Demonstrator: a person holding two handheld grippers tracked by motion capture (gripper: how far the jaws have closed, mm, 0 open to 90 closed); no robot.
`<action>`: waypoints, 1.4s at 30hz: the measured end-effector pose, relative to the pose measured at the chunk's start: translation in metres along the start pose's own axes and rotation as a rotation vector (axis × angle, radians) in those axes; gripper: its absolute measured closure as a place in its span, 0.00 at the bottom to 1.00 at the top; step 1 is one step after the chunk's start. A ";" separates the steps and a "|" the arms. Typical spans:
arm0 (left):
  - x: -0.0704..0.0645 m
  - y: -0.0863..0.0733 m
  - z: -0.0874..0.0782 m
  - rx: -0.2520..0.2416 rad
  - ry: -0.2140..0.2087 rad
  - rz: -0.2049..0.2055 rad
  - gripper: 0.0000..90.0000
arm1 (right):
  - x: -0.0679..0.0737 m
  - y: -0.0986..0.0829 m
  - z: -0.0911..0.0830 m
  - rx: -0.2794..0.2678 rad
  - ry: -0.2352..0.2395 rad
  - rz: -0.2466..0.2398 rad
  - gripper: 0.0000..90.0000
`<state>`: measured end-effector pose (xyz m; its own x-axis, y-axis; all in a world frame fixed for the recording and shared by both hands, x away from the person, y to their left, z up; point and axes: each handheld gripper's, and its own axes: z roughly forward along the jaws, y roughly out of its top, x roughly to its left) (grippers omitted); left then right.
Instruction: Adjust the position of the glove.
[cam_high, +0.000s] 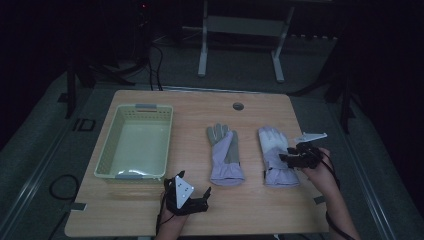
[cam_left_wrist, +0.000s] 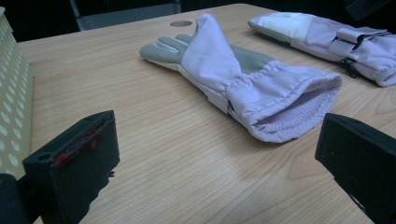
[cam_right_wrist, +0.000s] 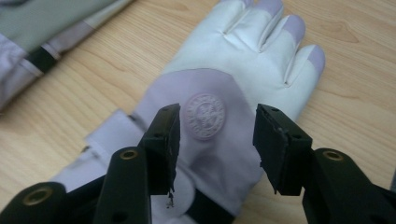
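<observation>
Two lavender and white gloves lie flat on the wooden table. The left glove lies palm up, grey palm showing, cuff toward me. The right glove lies back up with a round badge. My right gripper hovers open just over that glove's back, jaws straddling the badge. Near the front edge, my left gripper stands open with nothing between its jaws, short of the left glove's cuff.
A pale yellow perforated basket stands empty at the table's left. A round cable hole sits near the far edge. Metal frame legs stand on the floor beyond the table.
</observation>
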<state>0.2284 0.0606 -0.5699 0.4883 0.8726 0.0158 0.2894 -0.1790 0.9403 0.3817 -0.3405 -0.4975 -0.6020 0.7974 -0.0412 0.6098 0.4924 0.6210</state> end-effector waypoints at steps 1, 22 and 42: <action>0.000 0.000 0.000 0.000 0.000 -0.001 0.00 | -0.001 0.002 0.002 0.009 0.011 0.006 0.58; 0.000 0.000 0.000 0.001 -0.002 0.002 0.00 | 0.004 -0.007 0.037 0.059 0.011 0.066 0.48; 0.000 0.000 0.000 0.002 -0.002 0.000 0.00 | 0.004 -0.012 0.028 0.010 0.051 0.242 0.86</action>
<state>0.2286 0.0610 -0.5698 0.4896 0.8718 0.0154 0.2907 -0.1799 0.9397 0.3858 -0.3338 -0.5270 -0.4632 0.8739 0.1475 0.7444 0.2933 0.5999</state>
